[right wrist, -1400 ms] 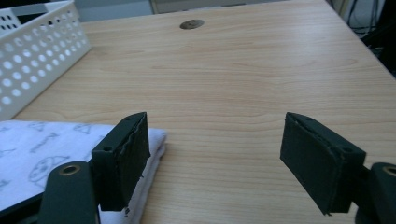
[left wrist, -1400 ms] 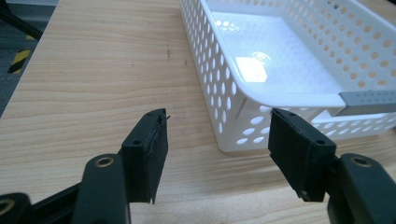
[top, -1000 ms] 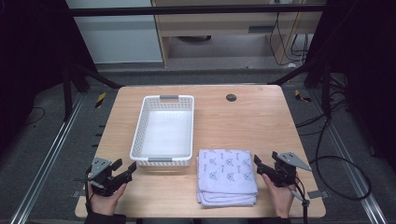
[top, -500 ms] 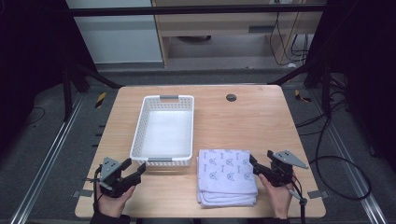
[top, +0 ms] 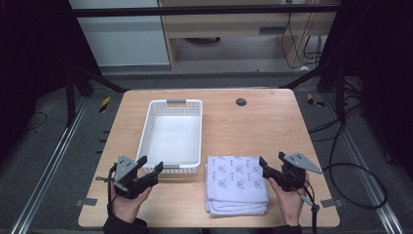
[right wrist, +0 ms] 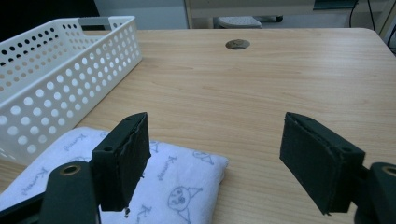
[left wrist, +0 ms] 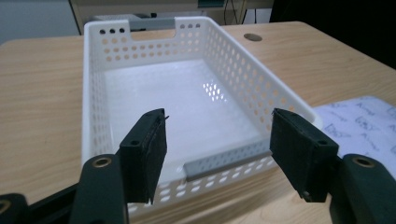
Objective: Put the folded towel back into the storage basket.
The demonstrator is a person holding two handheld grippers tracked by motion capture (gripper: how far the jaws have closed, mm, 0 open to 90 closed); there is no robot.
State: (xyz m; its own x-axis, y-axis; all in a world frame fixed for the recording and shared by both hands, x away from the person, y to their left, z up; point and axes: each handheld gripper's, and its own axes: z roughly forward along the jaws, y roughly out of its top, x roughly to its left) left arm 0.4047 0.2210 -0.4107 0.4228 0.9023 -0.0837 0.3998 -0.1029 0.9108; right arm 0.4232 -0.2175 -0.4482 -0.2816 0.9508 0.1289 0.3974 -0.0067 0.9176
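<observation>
I find the folded towel [top: 237, 184], white with a small printed cartoon pattern, lying flat on the wooden table [top: 253, 126] near its front edge, at about five o'clock from the table's middle. It sits just beside the white perforated basket [top: 171, 135], off that basket's front right corner; I cannot tell whether the two touch. In the right gripper view the towel [right wrist: 154, 179] shows a cartoon face and lettering, and its far corner lies below and between my jaws.

The basket stands at about nine o'clock from the table's middle, long side running away from me, with a grey handle strip on its near and far end walls. In the left gripper view the basket [left wrist: 140, 60] is open to inspection: its floor is bare white and nothing lies inside.

My right gripper [top: 272, 165] sits at three o'clock of the towel, jaws spread wide and gripping nothing, pointed toward the towel's right edge. My left gripper [top: 150, 165] sits at six o'clock of the basket, jaws likewise released and clear, framing the near end wall without touching it.

A round dark grommet [top: 240, 102] is set in the table at one o'clock, well apart from both.
</observation>
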